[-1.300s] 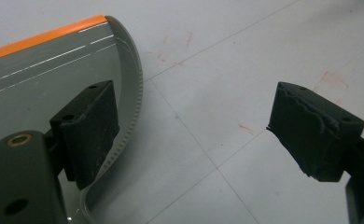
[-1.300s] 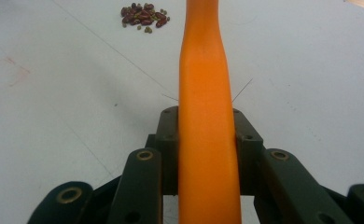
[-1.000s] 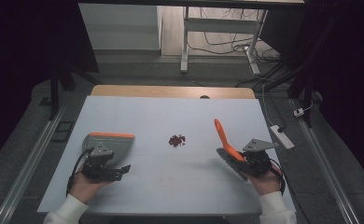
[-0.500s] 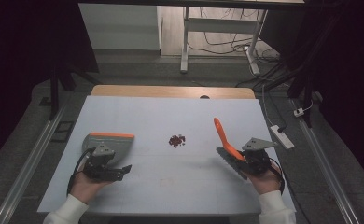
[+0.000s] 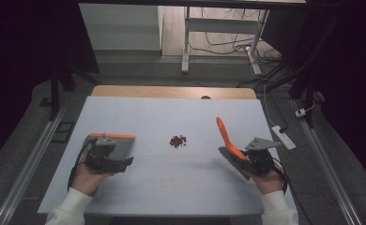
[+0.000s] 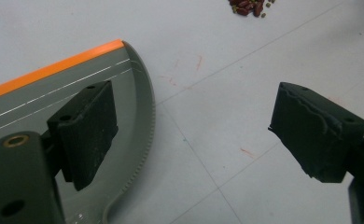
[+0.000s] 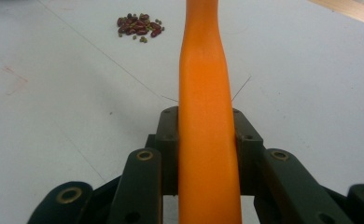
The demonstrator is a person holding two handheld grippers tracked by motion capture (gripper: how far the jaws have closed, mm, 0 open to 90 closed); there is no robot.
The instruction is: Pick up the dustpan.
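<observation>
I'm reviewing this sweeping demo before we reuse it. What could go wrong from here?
1. The left claw is open, with the grey dustpan lying loose on the table; a brush push could shove it away.
2. The beans are a small loose pile; a fast sweep may scatter them.
3. The right claw grips the orange brush handle alone, so the brush could twist.

We saw a desk with a pale grey-white top and a bare wooden strip along its far edge. On it lay a small heap of dark red beans near the middle, and a flat grey dustpan with an orange edge at the left.
</observation>
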